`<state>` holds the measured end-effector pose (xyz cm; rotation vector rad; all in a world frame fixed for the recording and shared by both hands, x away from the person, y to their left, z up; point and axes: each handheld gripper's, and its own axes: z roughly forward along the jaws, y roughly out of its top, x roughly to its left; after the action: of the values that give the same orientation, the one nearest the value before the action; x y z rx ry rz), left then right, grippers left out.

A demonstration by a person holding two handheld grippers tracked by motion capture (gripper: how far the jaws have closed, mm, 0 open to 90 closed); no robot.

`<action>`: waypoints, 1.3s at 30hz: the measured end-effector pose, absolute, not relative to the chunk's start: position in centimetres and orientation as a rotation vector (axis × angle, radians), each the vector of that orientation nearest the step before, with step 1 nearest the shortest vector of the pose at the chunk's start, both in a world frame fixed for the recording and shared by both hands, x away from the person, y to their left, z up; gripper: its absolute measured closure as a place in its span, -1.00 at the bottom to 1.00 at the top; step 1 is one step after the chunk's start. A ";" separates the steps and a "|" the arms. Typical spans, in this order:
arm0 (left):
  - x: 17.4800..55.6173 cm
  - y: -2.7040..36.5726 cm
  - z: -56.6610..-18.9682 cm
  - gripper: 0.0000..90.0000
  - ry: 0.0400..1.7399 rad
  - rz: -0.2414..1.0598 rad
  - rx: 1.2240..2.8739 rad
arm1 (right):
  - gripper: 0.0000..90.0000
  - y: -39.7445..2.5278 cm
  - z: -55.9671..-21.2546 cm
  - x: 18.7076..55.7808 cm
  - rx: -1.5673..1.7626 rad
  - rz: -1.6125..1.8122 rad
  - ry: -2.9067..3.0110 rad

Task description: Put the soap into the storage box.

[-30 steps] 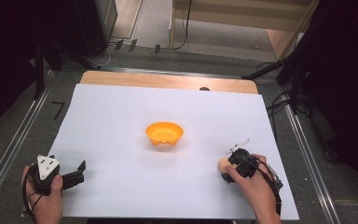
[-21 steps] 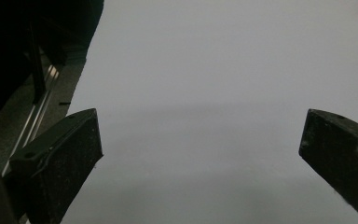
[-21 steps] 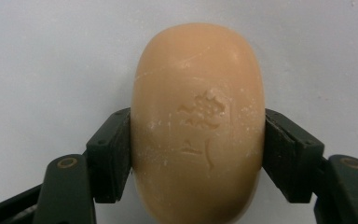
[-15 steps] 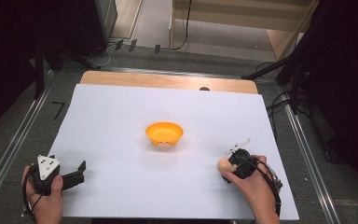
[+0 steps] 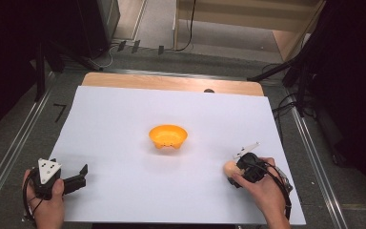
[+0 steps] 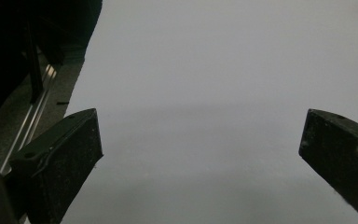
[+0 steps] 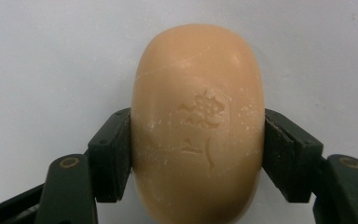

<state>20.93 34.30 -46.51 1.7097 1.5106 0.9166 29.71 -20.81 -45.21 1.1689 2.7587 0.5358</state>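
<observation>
Peach oval soap [image 7: 198, 126] clamped; orange bowl [image 5: 168, 136] mid-table

soap bar [image 7: 198, 126]: peach-tan (stamped flower emblem, pale scuffs)
bowl [image 5: 168, 136]: orange
table sheet [image 5: 124, 119]: white
jaws: black
gripper plate [image 5: 48, 169]: grey

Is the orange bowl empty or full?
Empty. The high view shows the bowl's bare orange inside; the soap sits between the right gripper's jaws.

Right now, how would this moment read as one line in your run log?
right gripper: shut on soap bar | left gripper: open over white sheet | orange bowl: mid-table, untouched
</observation>
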 end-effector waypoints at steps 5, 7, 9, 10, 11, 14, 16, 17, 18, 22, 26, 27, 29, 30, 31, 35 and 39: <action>20.9 34.4 -46.5 -1.00 1.516 0.915 1.707 | -0.26 -20.8 -44.8 29.9 1.080 0.572 2.794; 20.9 34.3 -46.5 -1.00 1.511 0.921 1.707 | -0.26 -20.7 -44.7 30.0 1.068 0.575 2.800; 20.9 34.3 -46.5 -1.00 1.510 0.923 1.707 | -0.26 -20.5 -44.4 30.2 1.022 0.588 2.807; 20.9 34.3 -46.5 -1.00 1.510 0.919 1.705 | -0.26 -20.5 -44.4 30.2 1.022 0.588 2.807; 20.9 34.4 -46.5 -1.00 1.510 0.918 1.703 | -0.26 -20.5 -44.3 30.3 0.998 0.593 2.814; 20.9 34.4 -46.5 -1.00 1.511 0.913 1.704 | -0.26 -20.1 -43.9 30.6 0.956 0.607 2.819; 20.9 34.4 -46.5 -1.00 1.509 0.916 1.704 | -0.26 -19.8 -43.8 30.8 0.933 0.601 2.824; 20.9 34.4 -46.5 -1.00 1.508 0.913 1.705 | -0.26 -19.7 -43.7 30.9 0.926 0.601 2.825; 20.9 34.4 -46.5 -1.00 1.508 0.913 1.703 | -0.26 -19.6 -43.6 31.0 0.914 0.604 2.832; 20.9 34.4 -46.5 -1.00 1.512 0.908 1.704 | -0.26 -19.0 -43.4 31.5 0.868 0.621 2.833; 20.9 34.5 -46.5 -1.00 1.511 0.907 1.703 | -0.26 -18.7 -43.0 31.9 0.821 0.640 2.844; 20.9 34.5 -46.5 -1.00 1.510 0.904 1.702 | -0.26 -18.6 -42.9 32.0 0.813 0.635 2.843; 20.9 34.5 -46.5 -1.00 1.510 0.903 1.702 | -0.26 -18.3 -42.6 32.3 0.785 0.629 2.845; 20.9 34.4 -46.5 -1.00 1.510 0.905 1.702 | -0.26 -18.2 -42.5 32.5 0.778 0.630 2.845; 20.9 34.4 -46.5 -1.00 1.512 0.907 1.703 | -0.26 -18.1 -42.3 32.6 0.763 0.630 2.849; 21.0 34.5 -46.5 -1.00 1.514 0.899 1.706 | -0.26 -17.3 -41.7 33.4 0.678 0.619 2.860; 21.0 34.5 -46.5 -1.00 1.511 0.899 1.704 | -0.26 -16.8 -41.3 33.9 0.650 0.628 2.864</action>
<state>20.97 34.47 -46.51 1.7036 1.5106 0.8990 33.90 -16.77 -41.34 0.6503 2.8642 0.6278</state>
